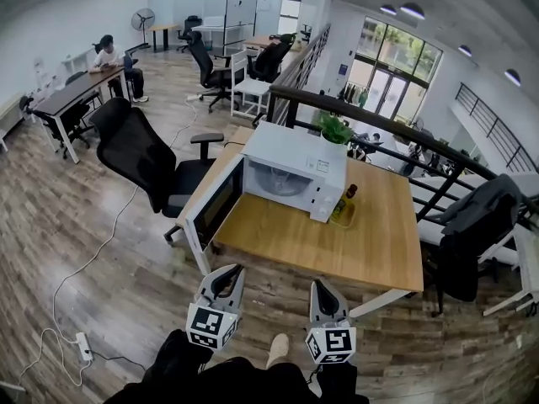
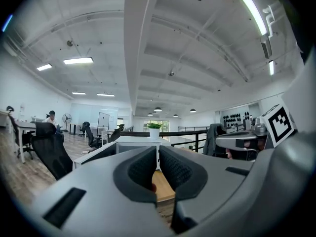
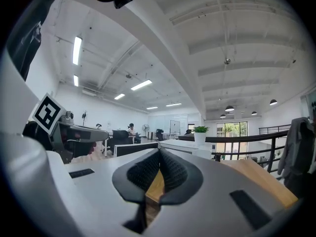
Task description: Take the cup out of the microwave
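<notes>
Wood floor (image 1: 76,225) filled most of the head view, w/ a white cable and power strip (image 1: 82,346) lying at lower left. Wooden table (image 1: 354,242) stood centre-right, just in front of a black railing (image 1: 379,120). Black office chair (image 1: 135,154) sat at the table's left end. White microwave (image 1: 295,154) stood on the table's far-left part, its door (image 1: 215,204) swung fully open to the left, past the table edge. Cavity looked pale inside. The cup couldn't be made out there, too small and washed out to tell.

Left gripper (image 1: 226,274) and right gripper (image 1: 321,288) were side by side at bottom centre, over the floor, short of the table's near edge and well apart from the microwave. Both pointed toward the table. Left jaws were apart by only a thin slit, nothing btwn them. Right jaws were tip to tip, empty.

Small potted plant (image 1: 335,129) stood on the microwave's top, right rear corner. A dark bottle (image 1: 348,195) stood on a small tray (image 1: 340,219) just beside the microwave's right side.
</notes>
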Tool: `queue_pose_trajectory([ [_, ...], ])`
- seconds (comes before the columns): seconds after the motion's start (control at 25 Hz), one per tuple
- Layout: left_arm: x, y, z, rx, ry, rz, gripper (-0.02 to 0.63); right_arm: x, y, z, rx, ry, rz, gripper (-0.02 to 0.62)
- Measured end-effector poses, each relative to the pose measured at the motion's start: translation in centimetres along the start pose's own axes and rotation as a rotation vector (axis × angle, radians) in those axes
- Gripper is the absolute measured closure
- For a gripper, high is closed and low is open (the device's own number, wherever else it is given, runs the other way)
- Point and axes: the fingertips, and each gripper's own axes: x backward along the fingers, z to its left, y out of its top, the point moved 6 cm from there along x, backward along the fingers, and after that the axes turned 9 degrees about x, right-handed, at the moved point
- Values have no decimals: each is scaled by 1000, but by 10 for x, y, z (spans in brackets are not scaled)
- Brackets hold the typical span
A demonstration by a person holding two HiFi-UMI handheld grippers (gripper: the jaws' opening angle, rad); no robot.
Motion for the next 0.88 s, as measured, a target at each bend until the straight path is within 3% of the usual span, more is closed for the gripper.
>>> queue_pose_trajectory([
  [0.4, -94, 0, 42, 20, 69, 0, 569, -107, -23, -53, -18, 47, 8, 580],
  [0.88, -233, 10, 100, 39, 168, 47, 569, -267, -46, -116, -58, 185, 35, 580],
])
